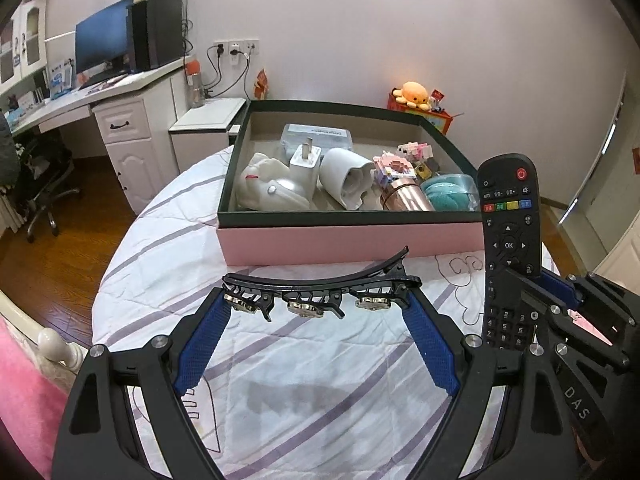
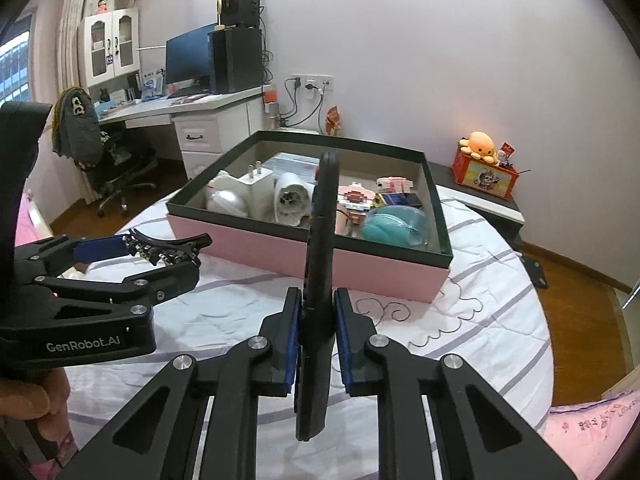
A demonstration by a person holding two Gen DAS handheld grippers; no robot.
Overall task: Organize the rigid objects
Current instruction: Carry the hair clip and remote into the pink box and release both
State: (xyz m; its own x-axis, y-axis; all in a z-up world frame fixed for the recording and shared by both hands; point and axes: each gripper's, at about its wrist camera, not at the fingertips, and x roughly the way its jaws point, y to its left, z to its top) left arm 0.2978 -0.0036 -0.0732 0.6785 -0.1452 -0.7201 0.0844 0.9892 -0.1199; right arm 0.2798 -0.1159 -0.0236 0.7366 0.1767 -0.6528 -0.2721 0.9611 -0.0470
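My left gripper [image 1: 320, 300] is shut on a long black hair clip [image 1: 320, 284] with gold studs, held crosswise between the blue pads above the quilt. It also shows in the right wrist view [image 2: 168, 250]. My right gripper [image 2: 316, 300] is shut on a black remote control [image 2: 320, 240], held edge-on and upright; its button face shows in the left wrist view [image 1: 508, 232]. Ahead lies an open pink box with a dark green rim [image 1: 352, 240] [image 2: 320, 264]. It holds a white charger [image 1: 304, 164], a white cup [image 1: 348, 176], block toys, a copper tube and a teal item.
The box sits on a round bed with a white striped quilt [image 1: 280, 360]. A white desk with monitor [image 1: 104, 44] stands at the back left, an office chair [image 2: 112, 172] beside it. An orange octopus plush [image 2: 478, 144] sits on a red box at the right.
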